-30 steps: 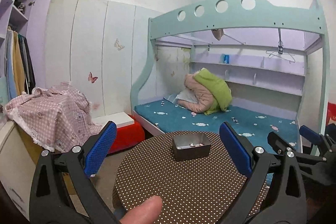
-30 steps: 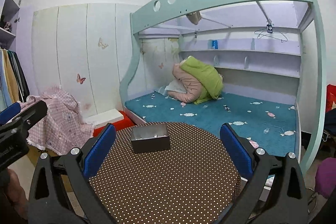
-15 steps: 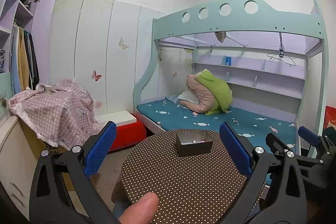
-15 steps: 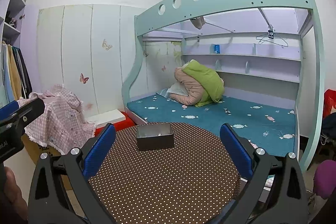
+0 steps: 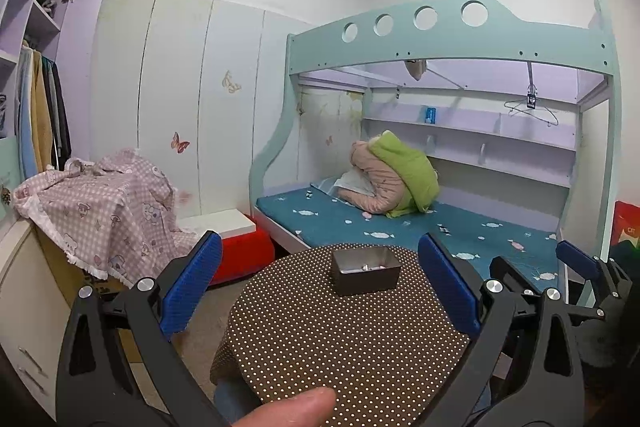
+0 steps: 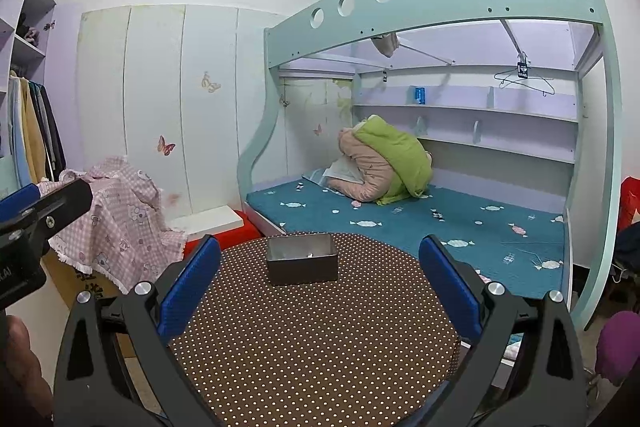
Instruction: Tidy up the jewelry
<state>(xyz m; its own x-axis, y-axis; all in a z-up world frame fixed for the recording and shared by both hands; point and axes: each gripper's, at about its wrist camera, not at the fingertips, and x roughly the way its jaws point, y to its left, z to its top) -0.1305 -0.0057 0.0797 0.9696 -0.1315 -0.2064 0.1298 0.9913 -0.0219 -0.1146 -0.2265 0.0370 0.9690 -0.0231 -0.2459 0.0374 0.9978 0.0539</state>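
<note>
A small dark metal box [image 5: 366,270] stands at the far side of a round table with a brown polka-dot cloth [image 5: 344,339]. Small pale jewelry pieces [image 5: 367,267] lie inside it. The box also shows in the right wrist view [image 6: 302,258]. My left gripper [image 5: 320,287] is open and empty, held above the table's near side. My right gripper [image 6: 318,281] is open and empty too, above the table [image 6: 320,339]. The right gripper shows at the right edge of the left wrist view [image 5: 580,263]. A thumb [image 5: 288,409] shows at the bottom.
A teal bunk bed [image 5: 440,227] with folded bedding [image 5: 392,179] stands behind the table. A red-and-white low box [image 5: 236,243] and a pink checked cloth over furniture [image 5: 100,203] are to the left. White wardrobe doors [image 5: 180,99] line the back wall.
Both grippers have pulled back and risen from the table, so the box looks farther away. Both stay open and empty.
</note>
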